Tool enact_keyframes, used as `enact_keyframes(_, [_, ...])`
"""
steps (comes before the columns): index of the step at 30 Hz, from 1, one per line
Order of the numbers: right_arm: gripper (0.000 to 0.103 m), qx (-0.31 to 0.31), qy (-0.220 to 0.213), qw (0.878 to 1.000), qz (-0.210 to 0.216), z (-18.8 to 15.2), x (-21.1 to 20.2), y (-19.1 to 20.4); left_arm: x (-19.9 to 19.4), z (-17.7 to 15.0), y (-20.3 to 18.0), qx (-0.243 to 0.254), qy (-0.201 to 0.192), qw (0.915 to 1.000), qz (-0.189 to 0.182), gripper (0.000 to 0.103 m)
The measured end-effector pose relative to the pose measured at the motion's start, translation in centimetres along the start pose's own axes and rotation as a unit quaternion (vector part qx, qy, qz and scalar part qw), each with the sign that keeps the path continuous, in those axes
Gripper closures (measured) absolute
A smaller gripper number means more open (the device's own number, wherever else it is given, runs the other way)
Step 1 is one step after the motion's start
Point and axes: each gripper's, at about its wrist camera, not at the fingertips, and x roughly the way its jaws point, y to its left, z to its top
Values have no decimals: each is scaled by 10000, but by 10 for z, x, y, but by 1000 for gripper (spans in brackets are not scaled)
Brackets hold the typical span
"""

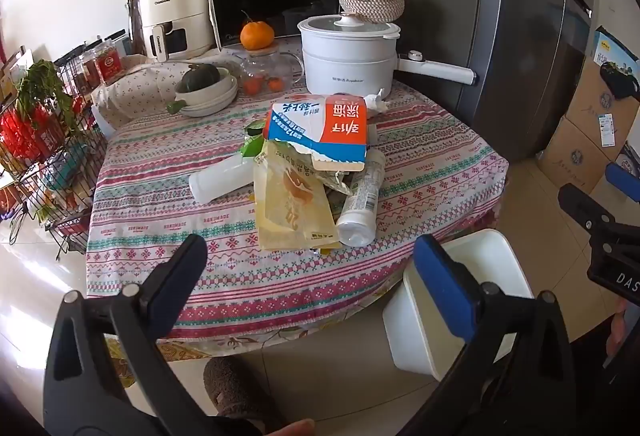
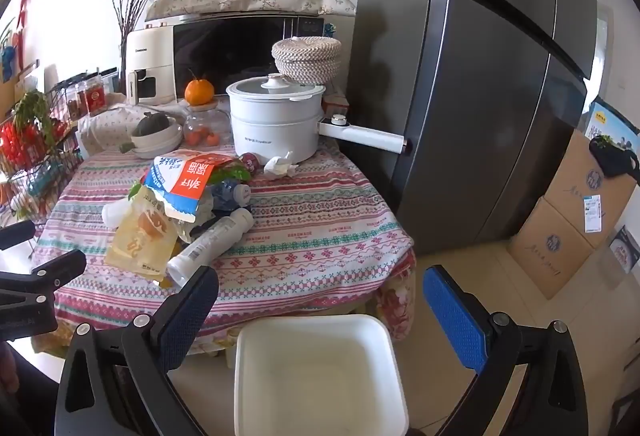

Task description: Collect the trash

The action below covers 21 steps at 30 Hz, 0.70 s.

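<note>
Your left gripper (image 1: 308, 272) hangs over the near edge of the tabletop (image 1: 420, 171), jaws spread wide with nothing between them. Your right gripper (image 2: 320, 296) is just as wide and empty, poised above the white bin (image 2: 316, 376) that stands on the floor just beside the tabletop's near edge. The trash lies in a heap at the middle of the patterned cloth: a torn blue and orange carton (image 1: 320, 131) on top, a yellow wrapper (image 1: 292, 211) under it, a white bottle (image 1: 360, 203) touching its right side, another white bottle (image 1: 220, 179) on the left. A crumpled tissue (image 2: 280, 165) sits apart, near the white pot (image 2: 276, 123).
</note>
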Motion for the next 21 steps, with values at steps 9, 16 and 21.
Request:
enact_keyframes(9, [0, -2, 7, 10000, -2, 0, 0, 0, 0, 0, -1, 3, -1, 10000, 4, 1])
enact_keyframes(16, [0, -9, 26, 10000, 14, 1, -1, -2, 0, 0, 0, 0, 4, 10000, 1, 1])
enact_keyframes(21, [0, -11, 17, 10000, 9, 0, 1, 1, 0, 0, 0, -1, 0, 10000, 4, 1])
